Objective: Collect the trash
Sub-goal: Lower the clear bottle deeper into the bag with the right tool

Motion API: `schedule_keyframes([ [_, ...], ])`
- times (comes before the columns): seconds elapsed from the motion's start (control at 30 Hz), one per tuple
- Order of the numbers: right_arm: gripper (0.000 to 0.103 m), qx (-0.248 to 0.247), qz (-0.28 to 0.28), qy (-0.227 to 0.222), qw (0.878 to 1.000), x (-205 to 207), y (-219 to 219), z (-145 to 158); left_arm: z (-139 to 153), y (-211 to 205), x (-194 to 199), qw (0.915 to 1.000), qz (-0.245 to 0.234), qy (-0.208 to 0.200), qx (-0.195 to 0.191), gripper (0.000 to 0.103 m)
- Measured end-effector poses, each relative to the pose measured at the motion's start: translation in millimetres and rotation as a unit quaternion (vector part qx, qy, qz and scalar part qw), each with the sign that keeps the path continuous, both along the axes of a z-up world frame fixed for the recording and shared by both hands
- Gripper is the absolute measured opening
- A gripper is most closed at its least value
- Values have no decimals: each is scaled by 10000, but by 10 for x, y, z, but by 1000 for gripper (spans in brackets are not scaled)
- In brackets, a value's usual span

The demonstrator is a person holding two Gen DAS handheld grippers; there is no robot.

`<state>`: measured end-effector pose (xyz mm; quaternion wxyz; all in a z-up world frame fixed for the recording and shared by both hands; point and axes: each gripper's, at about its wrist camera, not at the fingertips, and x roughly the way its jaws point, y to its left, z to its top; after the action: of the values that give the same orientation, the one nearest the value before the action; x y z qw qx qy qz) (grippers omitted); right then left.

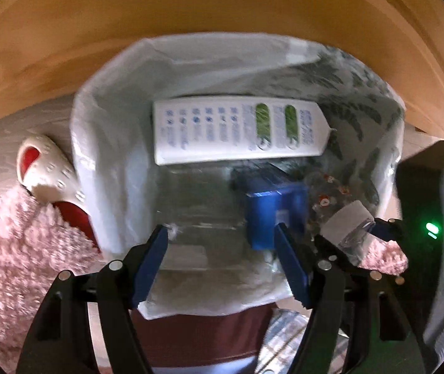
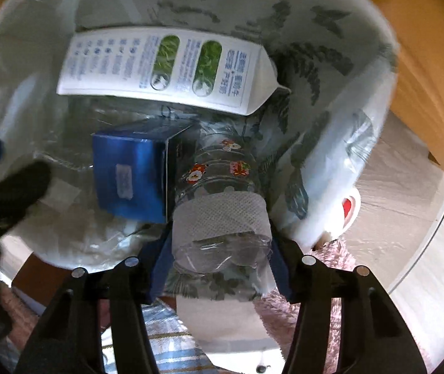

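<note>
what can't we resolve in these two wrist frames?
- Print on the white carton: blurred in both views, unreadable.
- Bottom of the lined bin: hidden under the carton, blue box and clear plastic.
- Clear bottle in the right gripper: its near end is masked by the fingers; cap not visible.
- Left gripper: open, empty.
- Black device, left view: cut off by the edge.

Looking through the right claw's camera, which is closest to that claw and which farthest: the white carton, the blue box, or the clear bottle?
1. Clear bottle: clamped in the right claw.
2. Blue box: just beyond, to the left.
3. White carton: farthest, against the bag's back wall.
</note>
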<state>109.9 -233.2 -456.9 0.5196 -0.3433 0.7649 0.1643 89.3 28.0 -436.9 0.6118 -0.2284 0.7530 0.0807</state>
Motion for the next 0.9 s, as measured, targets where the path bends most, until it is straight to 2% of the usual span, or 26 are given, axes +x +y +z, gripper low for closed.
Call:
schedule_keyframes([
  [0.3, 54, -335, 366, -53, 9988, -118, 157, -325, 219, 307, -182, 9990, 293, -65, 332, 67],
  [0.4, 54, -348, 484, -95, 9982, -148, 179, -348, 258, 408, -263, 9984, 292, -41, 484, 67],
  [0.47, 54, -292, 427, -98, 9986, -135, 176, -346, 205, 441, -286, 9983, 371, 19, 455, 67],
  [0.7, 59, -207, 526, -105, 9983, -189, 173, -276, 87, 229, -256, 9994, -100, 113, 316, 68],
  [0.9, 61, -110, 522, -142, 9985, -190, 214, -126, 95, 167, -275, 9991, -268, 101, 298, 70],
])
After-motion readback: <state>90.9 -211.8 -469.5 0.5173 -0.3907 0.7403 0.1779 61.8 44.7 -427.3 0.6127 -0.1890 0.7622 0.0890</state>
